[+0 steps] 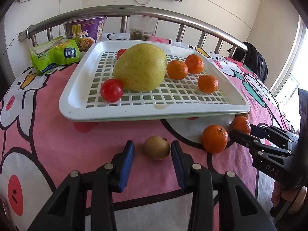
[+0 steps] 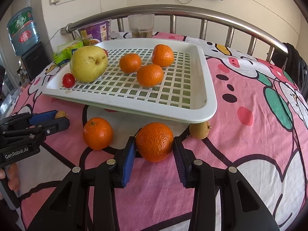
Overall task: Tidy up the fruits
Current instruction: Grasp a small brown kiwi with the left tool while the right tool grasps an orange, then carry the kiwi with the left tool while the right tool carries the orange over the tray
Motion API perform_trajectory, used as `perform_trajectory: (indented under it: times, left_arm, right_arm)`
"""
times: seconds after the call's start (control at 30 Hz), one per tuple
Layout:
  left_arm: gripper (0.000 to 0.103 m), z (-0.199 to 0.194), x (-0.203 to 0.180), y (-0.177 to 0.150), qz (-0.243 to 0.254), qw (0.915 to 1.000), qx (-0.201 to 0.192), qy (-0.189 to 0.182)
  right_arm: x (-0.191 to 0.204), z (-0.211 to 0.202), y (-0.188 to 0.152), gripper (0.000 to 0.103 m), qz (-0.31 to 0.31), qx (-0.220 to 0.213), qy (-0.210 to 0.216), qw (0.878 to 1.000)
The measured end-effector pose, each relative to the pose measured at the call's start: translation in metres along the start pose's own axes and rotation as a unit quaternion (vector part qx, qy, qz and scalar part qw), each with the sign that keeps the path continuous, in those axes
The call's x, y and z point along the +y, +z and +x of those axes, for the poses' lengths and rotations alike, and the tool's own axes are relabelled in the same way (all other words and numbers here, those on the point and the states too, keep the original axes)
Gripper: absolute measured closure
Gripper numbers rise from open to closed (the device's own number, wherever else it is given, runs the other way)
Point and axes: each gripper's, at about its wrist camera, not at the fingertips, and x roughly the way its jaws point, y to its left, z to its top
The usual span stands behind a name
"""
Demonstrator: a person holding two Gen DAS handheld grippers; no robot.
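A white slotted tray (image 1: 123, 113) (image 2: 207, 80) holds a big yellow-green pear (image 1: 140, 67) (image 2: 88, 63), two red tomatoes (image 1: 111, 90) and three tangerines (image 2: 150, 75). My left gripper (image 1: 153, 150) is open around a small brown fruit (image 1: 156, 147) on the cloth, its pads not touching it. My right gripper (image 2: 154, 148) straddles a tangerine (image 2: 155, 141) in front of the tray, pads at its sides. A second loose tangerine (image 2: 98, 132) (image 1: 214, 138) lies to its left, and another brown fruit (image 2: 199, 130) sits by the tray's corner.
A pink cartoon-print cloth (image 1: 48, 134) covers the table. Behind the tray stand a green snack bag (image 1: 55, 54), a purple noodle cup (image 1: 84, 32) and a ribbed glass (image 1: 143, 28). A steel rail (image 1: 173, 17) runs along the back. A water jug (image 2: 22, 30) stands at far left.
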Motion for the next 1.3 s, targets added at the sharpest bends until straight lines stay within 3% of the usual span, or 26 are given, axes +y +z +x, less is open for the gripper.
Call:
perform_trajectory:
  times: [0.03,0.33,0.8,1.3]
  left_arm:
    - [0.073,0.0,0.0,0.0,0.001,1.0,0.001,-0.006]
    - [0.073,-0.009,-0.005,-0.007,0.008,0.9998,-0.007,-0.015]
    - [0.073,-0.047,-0.017,0.009,0.019,0.9978,-0.051,-0.039]
    - [0.073,-0.04,-0.039,0.063,0.036,0.9962,-0.071,-0.035]
  right_arm:
    - [0.0,-0.002,0.0,0.066,0.001,-0.004,0.001,1.0]
    - [0.004,-0.011,-0.005,0.067,0.0,-0.011,0.021,1.0]
    - [-0.008,-0.05,0.012,0.067,0.019,-0.053,0.039,0.998]
    - [-0.033,-0.052,0.075,0.067,0.028,-0.076,0.045,0.996]
